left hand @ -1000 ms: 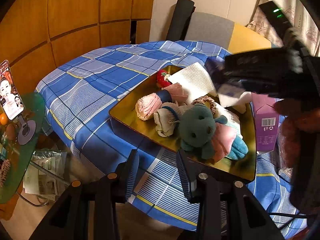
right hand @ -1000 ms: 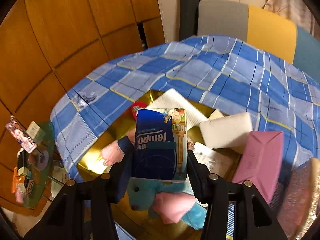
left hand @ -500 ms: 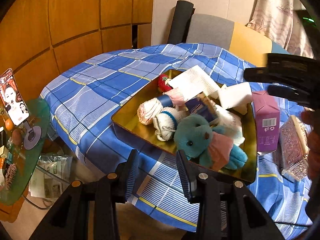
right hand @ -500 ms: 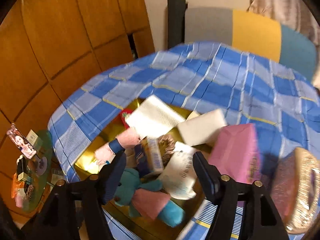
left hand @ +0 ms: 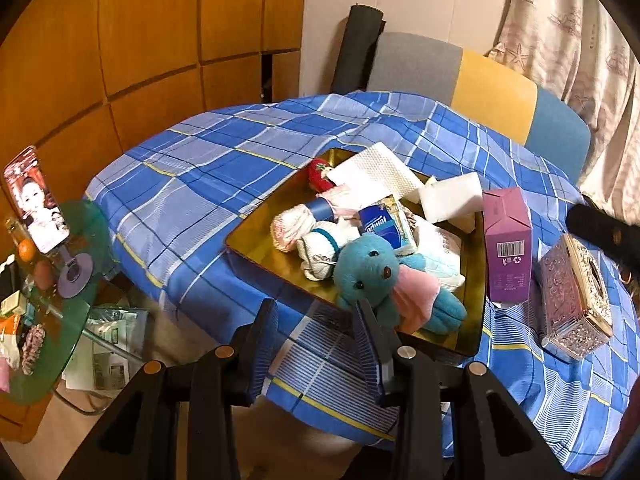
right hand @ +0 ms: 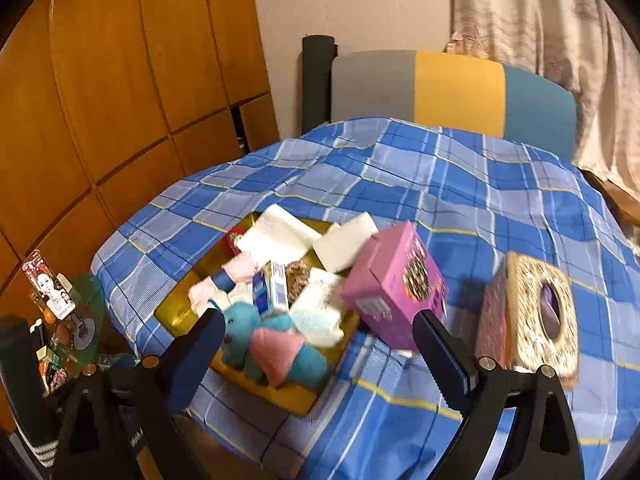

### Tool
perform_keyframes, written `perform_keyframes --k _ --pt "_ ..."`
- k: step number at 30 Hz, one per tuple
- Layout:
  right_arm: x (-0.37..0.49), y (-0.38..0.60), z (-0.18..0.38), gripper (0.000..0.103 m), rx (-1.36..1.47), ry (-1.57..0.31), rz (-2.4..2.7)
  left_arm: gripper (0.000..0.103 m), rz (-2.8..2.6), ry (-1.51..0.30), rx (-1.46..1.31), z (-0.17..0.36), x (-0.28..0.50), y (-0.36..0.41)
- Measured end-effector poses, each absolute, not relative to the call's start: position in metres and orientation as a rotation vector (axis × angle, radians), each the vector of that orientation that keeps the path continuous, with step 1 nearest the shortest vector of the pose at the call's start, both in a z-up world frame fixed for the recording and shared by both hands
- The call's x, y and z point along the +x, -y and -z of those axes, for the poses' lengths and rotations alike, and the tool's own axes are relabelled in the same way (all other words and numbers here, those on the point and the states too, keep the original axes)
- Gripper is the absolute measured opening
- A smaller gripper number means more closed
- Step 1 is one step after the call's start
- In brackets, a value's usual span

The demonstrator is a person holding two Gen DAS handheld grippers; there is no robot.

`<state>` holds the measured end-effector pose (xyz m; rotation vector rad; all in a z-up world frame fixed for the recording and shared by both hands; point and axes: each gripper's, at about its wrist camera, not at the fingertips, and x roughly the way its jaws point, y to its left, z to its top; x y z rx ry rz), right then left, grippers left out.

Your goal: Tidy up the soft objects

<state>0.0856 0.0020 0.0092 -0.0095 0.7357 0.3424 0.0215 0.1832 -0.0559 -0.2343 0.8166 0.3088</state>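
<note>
A gold tray [left hand: 256, 236] [right hand: 176, 312] on the blue checked tablecloth holds a teal teddy [left hand: 368, 268] [right hand: 240, 320], a blue tissue pack [left hand: 380, 226] [right hand: 276, 286], rolled socks [left hand: 292, 228], a folded white cloth [left hand: 372, 172] [right hand: 276, 234] and a white sponge block [left hand: 450, 196]. My left gripper [left hand: 316, 312] hovers at the tray's near edge, open and empty. My right gripper [right hand: 320, 320] is in the air to the tray's right. Its jaws are opening wide and nothing is between them.
A purple carton [left hand: 508, 248] [right hand: 396, 284] stands against the tray's right side, with an ornate tissue box [left hand: 576, 300] [right hand: 540, 312] beyond it. A phone on a stand [left hand: 36, 200] sits on a green glass side table at the left. A chair back [left hand: 480, 92] stands behind the table.
The right gripper let go of the blue tissue pack, which now lies in the tray, then opened wide and pulled away to the right. The left gripper rose slightly.
</note>
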Motion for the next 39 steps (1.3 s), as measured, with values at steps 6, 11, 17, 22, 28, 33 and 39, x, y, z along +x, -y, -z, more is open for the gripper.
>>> perform_keyframes --k 6,11,17,22,28,33,39 --pt "0.058 0.004 -0.003 0.101 0.013 -0.742 -0.261 0.039 -0.301 -0.792 -0.226 0.045 0.007 -0.181" --pt "0.040 0.007 0.001 0.102 0.011 -0.746 -0.181 0.039 -0.307 -0.770 -0.172 0.036 -0.005 -0.169" --pt "0.027 0.010 0.007 0.102 0.015 -0.748 -0.137 0.039 -0.254 -0.783 -0.162 0.034 -0.014 -0.160" --pt "0.022 0.012 0.015 0.103 0.019 -0.770 -0.118 0.039 -0.235 -0.790 -0.132 0.035 -0.015 -0.152" --pt "0.021 0.016 0.024 0.103 0.035 -0.796 -0.101 0.038 -0.241 -0.791 -0.110 0.036 -0.016 -0.150" --pt "0.021 0.016 0.027 0.103 0.029 -0.797 -0.094 0.039 -0.232 -0.809 -0.121 0.039 -0.014 -0.152" --pt "0.020 0.016 0.033 0.103 0.019 -0.807 -0.082 0.039 -0.232 -0.811 -0.126 0.039 -0.015 -0.154"
